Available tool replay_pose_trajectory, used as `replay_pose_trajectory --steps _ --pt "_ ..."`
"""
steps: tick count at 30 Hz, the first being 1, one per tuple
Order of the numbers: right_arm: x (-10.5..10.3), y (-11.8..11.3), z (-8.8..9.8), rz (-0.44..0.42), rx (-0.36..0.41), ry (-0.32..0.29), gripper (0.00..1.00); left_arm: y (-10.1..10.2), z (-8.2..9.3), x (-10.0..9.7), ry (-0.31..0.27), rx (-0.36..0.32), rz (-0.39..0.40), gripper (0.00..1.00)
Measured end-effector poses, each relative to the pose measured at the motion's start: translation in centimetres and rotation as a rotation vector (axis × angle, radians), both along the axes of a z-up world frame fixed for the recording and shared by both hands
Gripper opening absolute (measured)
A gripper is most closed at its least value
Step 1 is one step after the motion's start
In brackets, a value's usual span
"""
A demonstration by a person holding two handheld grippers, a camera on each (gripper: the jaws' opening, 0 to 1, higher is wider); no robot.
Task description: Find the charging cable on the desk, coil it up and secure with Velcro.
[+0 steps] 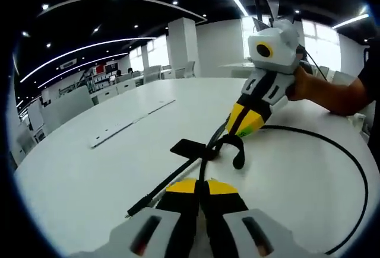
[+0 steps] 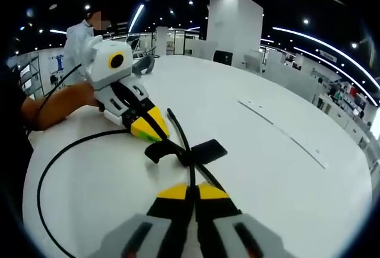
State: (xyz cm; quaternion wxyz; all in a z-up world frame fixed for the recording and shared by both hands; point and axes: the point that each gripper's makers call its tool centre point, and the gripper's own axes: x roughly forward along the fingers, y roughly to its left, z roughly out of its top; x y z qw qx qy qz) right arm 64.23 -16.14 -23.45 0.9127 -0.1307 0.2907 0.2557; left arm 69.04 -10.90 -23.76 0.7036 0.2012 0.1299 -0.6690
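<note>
A black charging cable [image 1: 202, 162] lies on the white table [image 1: 89, 175] and sweeps out in a wide loop [image 1: 350, 157]. Its flat black Velcro strap [image 1: 189, 148] rests beside the strands, with a curled end [image 1: 238, 152]. My left gripper [image 1: 199, 185] is shut on the cable near the view's bottom. The right gripper [image 1: 246, 123] comes in from the upper right, shut on the cable just past the strap. In the right gripper view, my right gripper [image 2: 193, 191] pinches the cable [image 2: 191, 163]. The strap [image 2: 205, 149] lies ahead and the left gripper [image 2: 151, 129] faces it.
A hand [image 1: 317, 89] holds the right gripper and a forearm [image 2: 53, 107] reaches to the left one. A thin seam strip [image 1: 130, 121] runs across the table. Chairs and desks stand beyond the far edge. A person in white [image 2: 77, 38] stands behind.
</note>
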Motion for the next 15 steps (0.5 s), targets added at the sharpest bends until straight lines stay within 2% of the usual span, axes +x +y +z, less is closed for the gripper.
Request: replay_pose_trajectory --steps 9,15 --pt "-0.09 0.41 0.10 0.021 0.006 -0.012 0.05 0.11 0.44 -0.16 -0.001 -0.025 -0.007 0.05" --pt "-0.03 0.14 -0.01 0.004 0.011 -0.007 0.05 0.19 0.61 -0.16 -0.003 -0.034 -0.010 0.05"
